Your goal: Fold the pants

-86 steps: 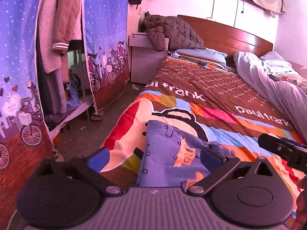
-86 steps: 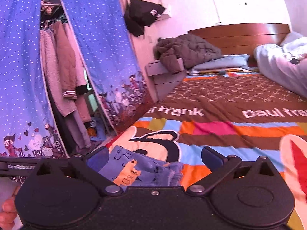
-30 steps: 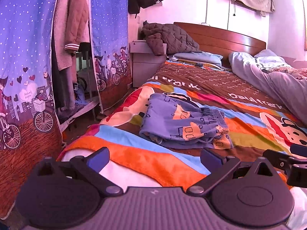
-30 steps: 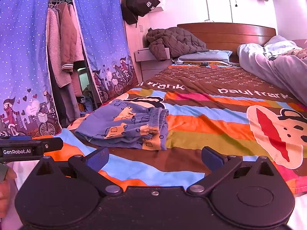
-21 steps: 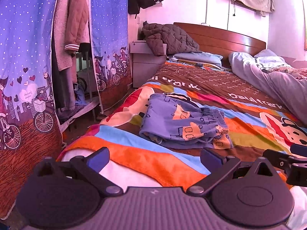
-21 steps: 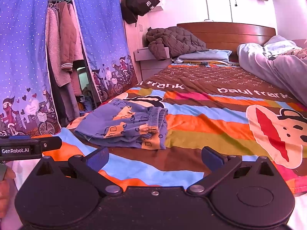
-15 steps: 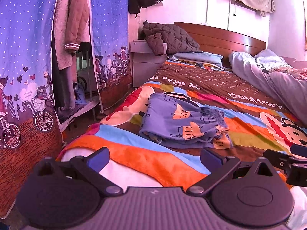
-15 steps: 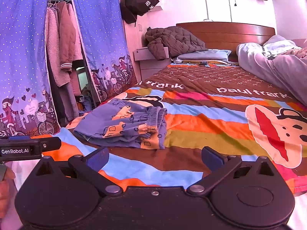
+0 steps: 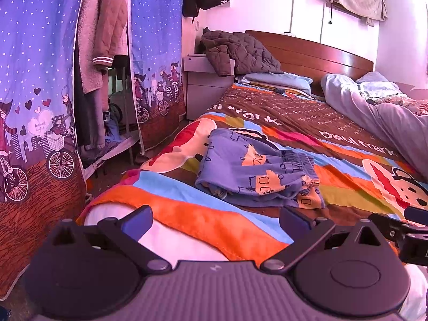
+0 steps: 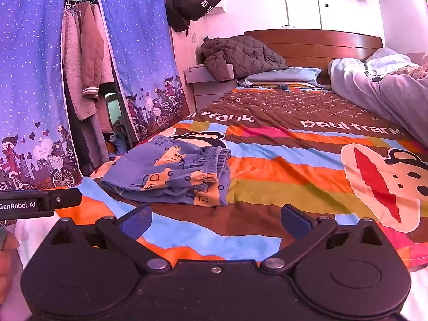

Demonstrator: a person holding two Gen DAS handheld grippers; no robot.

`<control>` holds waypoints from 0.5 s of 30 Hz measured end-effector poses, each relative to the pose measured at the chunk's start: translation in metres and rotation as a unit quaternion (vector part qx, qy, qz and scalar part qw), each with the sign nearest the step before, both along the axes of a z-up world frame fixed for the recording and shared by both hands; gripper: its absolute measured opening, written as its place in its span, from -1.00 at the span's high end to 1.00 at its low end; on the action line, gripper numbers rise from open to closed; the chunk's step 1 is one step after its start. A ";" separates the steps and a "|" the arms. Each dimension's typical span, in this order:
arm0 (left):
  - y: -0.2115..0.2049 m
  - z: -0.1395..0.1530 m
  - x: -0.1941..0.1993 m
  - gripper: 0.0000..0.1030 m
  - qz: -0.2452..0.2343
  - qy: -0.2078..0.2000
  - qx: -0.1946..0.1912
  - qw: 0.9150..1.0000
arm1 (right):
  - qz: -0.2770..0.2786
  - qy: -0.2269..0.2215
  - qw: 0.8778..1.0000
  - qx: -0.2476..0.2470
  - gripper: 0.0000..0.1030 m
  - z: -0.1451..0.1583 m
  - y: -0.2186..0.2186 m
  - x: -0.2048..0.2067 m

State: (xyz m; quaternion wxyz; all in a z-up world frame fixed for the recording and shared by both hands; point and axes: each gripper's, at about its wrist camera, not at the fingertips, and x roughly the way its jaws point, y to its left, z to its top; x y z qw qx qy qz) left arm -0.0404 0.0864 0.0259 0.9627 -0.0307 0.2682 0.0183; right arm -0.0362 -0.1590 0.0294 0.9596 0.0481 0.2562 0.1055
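The blue pants with an orange cartoon print lie folded in a compact stack on the striped bedspread, near the bed's left edge. The right wrist view shows the same pants, waistband to the right. My left gripper stands open, pulled back over the foot of the bed, well short of the pants, with nothing between its fingers. My right gripper is open too, empty, and at a similar distance from the stack.
A blue printed wardrobe curtain with hanging coats stands on the left. A grey nightstand carries a brown quilted jacket. A grey duvet lies along the bed's right side. A wooden headboard closes the far end.
Since 2.9 s ago both grippers have drawn back from right over the pants to the foot of the bed. Over the last second nothing has visibly moved.
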 end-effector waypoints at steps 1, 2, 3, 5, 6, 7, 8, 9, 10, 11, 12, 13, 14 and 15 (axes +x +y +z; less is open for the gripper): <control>0.000 0.000 0.000 -0.99 0.000 0.000 0.000 1.000 | 0.000 0.000 1.000 0.000 -0.99 -0.001 0.000 0.000; 0.000 0.000 0.000 -0.99 0.000 0.000 0.000 1.000 | 0.000 0.000 1.000 0.000 -0.99 -0.001 0.000 0.000; 0.000 0.000 0.000 -0.99 0.000 0.000 0.000 1.000 | 0.000 0.000 1.000 0.000 -0.99 -0.001 0.000 0.000; 0.000 0.000 0.000 -0.99 0.000 0.000 -0.001 1.000 | 0.000 0.001 1.000 0.000 -0.99 -0.001 0.000 0.000; 0.000 0.000 0.000 -0.99 0.000 0.000 -0.001 1.000 | 0.000 0.001 1.000 0.000 -0.99 0.000 0.000 0.000; 0.000 0.000 0.000 -0.99 0.000 0.000 -0.001 1.000 | -0.001 0.001 1.000 0.000 -0.99 -0.001 -0.001 0.000; 0.000 0.000 0.000 -0.99 0.000 0.000 0.000 1.000 | -0.001 0.001 1.000 0.000 -0.99 -0.002 -0.001 -0.001; 0.000 0.000 0.000 -0.99 0.000 0.000 0.000 1.000 | 0.000 0.001 1.000 0.000 -0.99 -0.002 -0.001 -0.001; 0.000 0.000 0.000 -0.99 0.000 0.000 0.000 1.000 | 0.000 0.001 1.000 0.000 -0.99 -0.001 -0.001 0.000; 0.000 0.000 0.000 -0.99 0.000 0.000 0.000 1.000 | -0.001 0.001 1.000 0.000 -0.99 -0.001 -0.001 0.000; 0.000 0.000 0.000 -0.99 0.000 0.000 0.000 1.000 | -0.001 0.001 1.000 0.000 -0.99 -0.001 -0.001 0.000; 0.000 0.000 0.000 -0.99 0.000 0.000 0.000 1.000 | 0.000 0.001 1.000 0.000 -0.99 -0.001 -0.001 0.000; 0.000 0.000 0.000 -0.99 0.000 0.000 -0.001 1.000 | 0.000 0.001 1.000 0.000 -0.99 -0.001 -0.001 0.000; 0.000 0.000 0.000 -0.99 0.000 0.000 -0.001 1.000 | 0.000 0.001 1.000 0.000 -0.99 -0.001 0.000 0.000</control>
